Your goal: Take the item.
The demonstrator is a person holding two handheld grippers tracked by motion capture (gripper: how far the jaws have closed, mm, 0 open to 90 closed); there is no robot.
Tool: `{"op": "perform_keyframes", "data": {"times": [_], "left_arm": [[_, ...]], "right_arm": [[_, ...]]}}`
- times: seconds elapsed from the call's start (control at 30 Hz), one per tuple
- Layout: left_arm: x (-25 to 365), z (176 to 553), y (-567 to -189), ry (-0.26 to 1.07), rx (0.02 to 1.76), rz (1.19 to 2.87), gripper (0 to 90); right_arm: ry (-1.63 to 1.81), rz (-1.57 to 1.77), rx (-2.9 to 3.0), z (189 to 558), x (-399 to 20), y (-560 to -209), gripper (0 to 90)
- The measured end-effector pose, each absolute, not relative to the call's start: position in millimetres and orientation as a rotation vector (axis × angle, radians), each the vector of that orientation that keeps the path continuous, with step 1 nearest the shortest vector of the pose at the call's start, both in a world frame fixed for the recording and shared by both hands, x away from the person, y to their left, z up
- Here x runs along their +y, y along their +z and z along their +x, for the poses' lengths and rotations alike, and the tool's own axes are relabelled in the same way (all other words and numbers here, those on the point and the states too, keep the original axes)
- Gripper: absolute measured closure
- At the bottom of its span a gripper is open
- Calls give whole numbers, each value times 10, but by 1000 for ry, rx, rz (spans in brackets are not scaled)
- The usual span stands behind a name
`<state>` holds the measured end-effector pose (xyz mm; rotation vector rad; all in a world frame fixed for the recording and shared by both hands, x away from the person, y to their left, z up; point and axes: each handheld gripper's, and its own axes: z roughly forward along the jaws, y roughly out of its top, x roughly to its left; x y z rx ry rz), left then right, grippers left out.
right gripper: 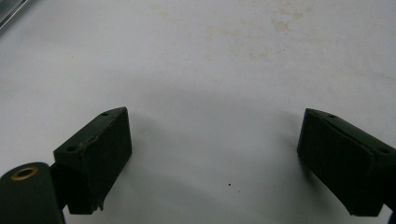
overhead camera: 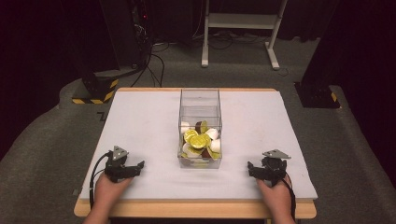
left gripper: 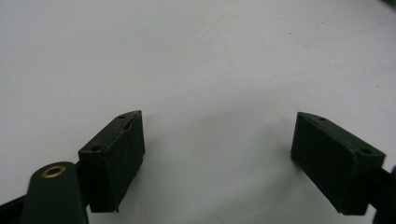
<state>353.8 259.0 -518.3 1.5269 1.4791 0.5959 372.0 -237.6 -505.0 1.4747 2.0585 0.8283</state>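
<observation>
A clear plastic box (overhead camera: 200,100) stands in the middle of the white table (overhead camera: 140,121). It holds several gold foil coins (overhead camera: 196,138) with white and brown pieces among them. My left gripper (overhead camera: 139,165) rests near the table's front left, a hand behind it. Its jaws stand wide apart over bare white surface, and the left gripper (left gripper: 217,140) has nothing between them. My right gripper (overhead camera: 250,167) lies at the front right, held by the other hand. Seen from its own camera, the right gripper (right gripper: 212,140) is open and empty too.
Beyond the table's far edge lie grey floor, a white desk frame (overhead camera: 243,28), black equipment with cables (overhead camera: 140,51) and a yellow-and-black striped base (overhead camera: 95,91). Faint stains (right gripper: 261,32) mark the white surface ahead of the right gripper.
</observation>
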Motion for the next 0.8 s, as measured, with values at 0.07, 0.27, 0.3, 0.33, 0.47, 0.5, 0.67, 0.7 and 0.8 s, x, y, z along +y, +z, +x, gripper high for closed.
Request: {"op": "perform_keyframes", "data": {"times": [0.07, 0.27, 0.3, 0.33, 0.47, 0.5, 0.67, 0.7, 0.8], "left_arm": [[2583, 3539, -5183, 595, 1483, 1514, 190], [2596, 3550, -5153, 566, 1473, 1563, 204], [2584, 3550, -5148, 560, 1470, 1551, 194], [2582, 3544, -5135, 554, 1462, 1559, 187], [2568, 3531, -5050, 553, 1419, 1545, 184], [2563, 3526, -5031, 553, 1405, 1535, 184], [2537, 3489, -4976, 540, 1375, 1525, 187], [2525, 3487, -4968, 532, 1374, 1506, 187], [2509, 3463, -4925, 529, 1353, 1516, 189]], "right_arm": [[828, 1475, 2059, 3720, -2377, -5050, 99], [828, 1474, 2059, 3720, -2377, -5050, 100], [827, 1479, 2058, 3717, -2373, -5049, 100], [826, 1478, 2058, 3717, -2372, -5049, 100], [827, 1478, 2058, 3717, -2373, -5049, 100], [827, 1478, 2058, 3717, -2373, -5049, 100], [827, 1478, 2058, 3718, -2373, -5049, 100], [826, 1478, 2058, 3718, -2373, -5049, 100], [827, 1479, 2058, 3718, -2373, -5049, 100]]}}
